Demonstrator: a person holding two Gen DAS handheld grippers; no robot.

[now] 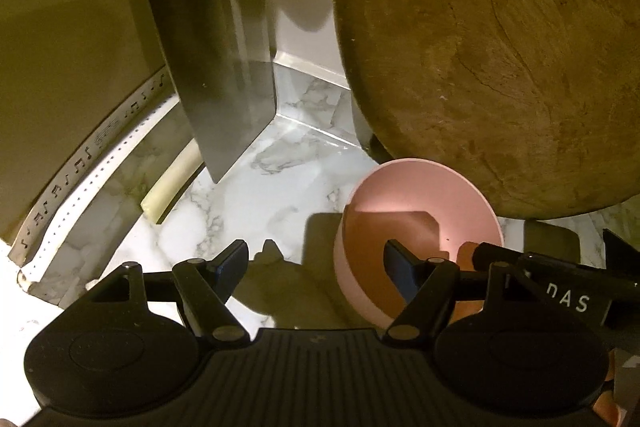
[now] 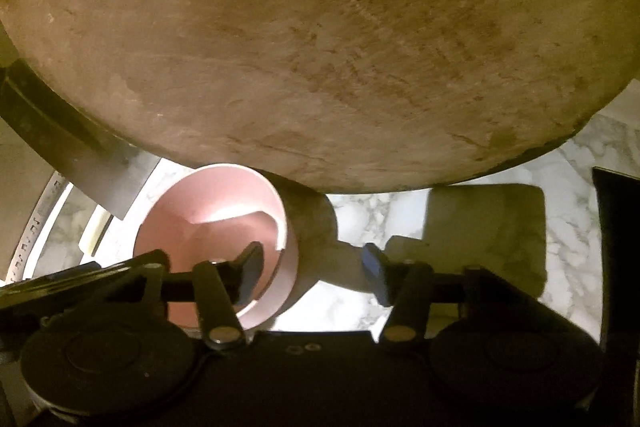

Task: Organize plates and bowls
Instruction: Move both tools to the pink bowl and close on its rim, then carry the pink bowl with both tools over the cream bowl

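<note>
A pink bowl (image 1: 424, 195) stands on the marble counter (image 1: 280, 163) in front of a big round wooden board (image 1: 500, 47). My left gripper (image 1: 316, 263) is open; its right finger sits inside the bowl, its left finger outside, so the jaws straddle the bowl's left wall. In the right wrist view the pink bowl (image 2: 208, 203) is at lower left. My right gripper (image 2: 312, 263) is open too, with its left finger inside the bowl and its right finger outside, straddling the right wall. The right gripper's body shows in the left wrist view (image 1: 560, 291).
The wooden board (image 2: 320, 39) leans upright just behind the bowl. A steel cleaver blade (image 1: 224, 67) hangs at the left over the counter. A metal strip with music notes (image 1: 80, 163) curves along the left edge. A dark object (image 2: 620, 267) stands at the right.
</note>
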